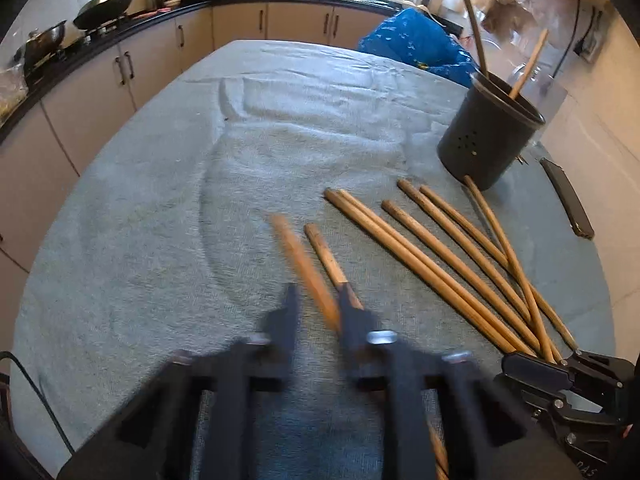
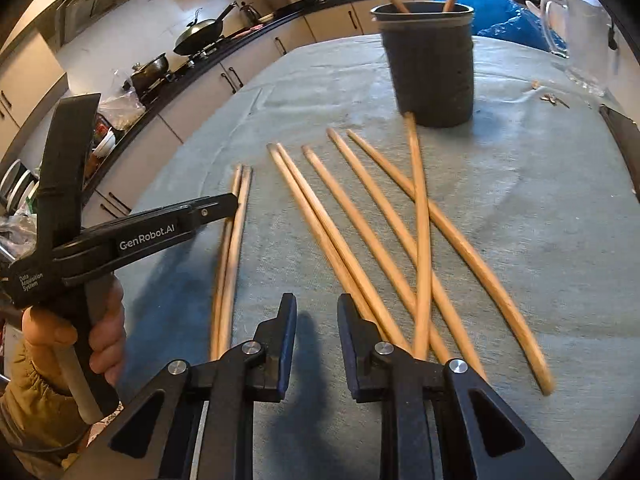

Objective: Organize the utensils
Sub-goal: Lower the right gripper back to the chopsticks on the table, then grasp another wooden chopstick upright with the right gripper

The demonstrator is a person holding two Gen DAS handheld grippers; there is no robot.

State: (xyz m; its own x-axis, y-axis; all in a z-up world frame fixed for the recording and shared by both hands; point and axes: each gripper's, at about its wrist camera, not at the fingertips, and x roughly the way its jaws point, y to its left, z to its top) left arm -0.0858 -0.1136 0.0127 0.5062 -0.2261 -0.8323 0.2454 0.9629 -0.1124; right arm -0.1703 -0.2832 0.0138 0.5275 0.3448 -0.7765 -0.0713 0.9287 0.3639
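Several wooden chopsticks (image 1: pixel 440 252) lie fanned out on the grey cloth (image 1: pixel 160 200). A dark round holder (image 1: pixel 488 136) stands behind them with two sticks upright in it. My left gripper (image 1: pixel 318 306) is shut on one blurred chopstick (image 1: pixel 304 264); a second chopstick (image 1: pixel 324 254) runs under its right finger. The right wrist view shows the left gripper (image 2: pixel 234 205) over a pair of chopsticks (image 2: pixel 236 232) at the left. My right gripper (image 2: pixel 318 320) is open by a narrow gap with only cloth between its fingers. The crossed chopsticks (image 2: pixel 420 240) pass just right of it, and the holder (image 2: pixel 432 64) is beyond.
A blue bag (image 1: pixel 416 48) and a clear glass jug (image 2: pixel 580 28) stand at the table's far right. A flat black object (image 1: pixel 568 200) lies at the right edge. A person's hand (image 2: pixel 104 340) grips the left tool. Kitchen counters with a wok (image 1: pixel 104 8) curve behind.
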